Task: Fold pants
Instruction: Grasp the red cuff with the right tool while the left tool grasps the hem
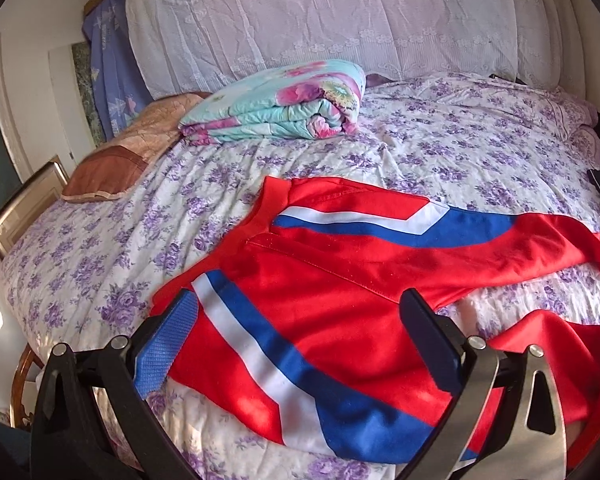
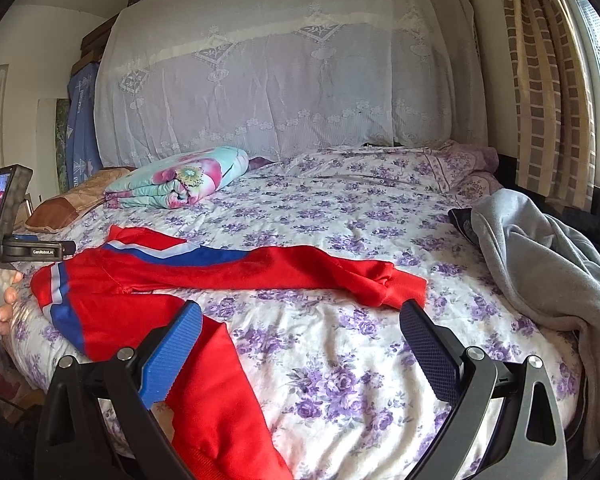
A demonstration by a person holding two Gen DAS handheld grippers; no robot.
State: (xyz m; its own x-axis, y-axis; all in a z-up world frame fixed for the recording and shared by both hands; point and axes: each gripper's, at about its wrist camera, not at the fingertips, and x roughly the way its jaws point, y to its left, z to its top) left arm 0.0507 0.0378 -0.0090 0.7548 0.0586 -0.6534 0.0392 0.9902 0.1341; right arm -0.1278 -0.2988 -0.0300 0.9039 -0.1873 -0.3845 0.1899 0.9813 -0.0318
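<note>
One pair of red pants with blue-white stripes, spread unfolded on the bed, two legs splayed apart. Long axis runs waistband at left to cuffs at right. Left claw: fingers apart, empty, over the waist end, nearer the waistband. Right claw: fingers apart, empty, over the near leg, with the far cuff just beyond. Writing: "GenRobot.AI" on the left handset; smaller print beside it is unreadable.
</note>
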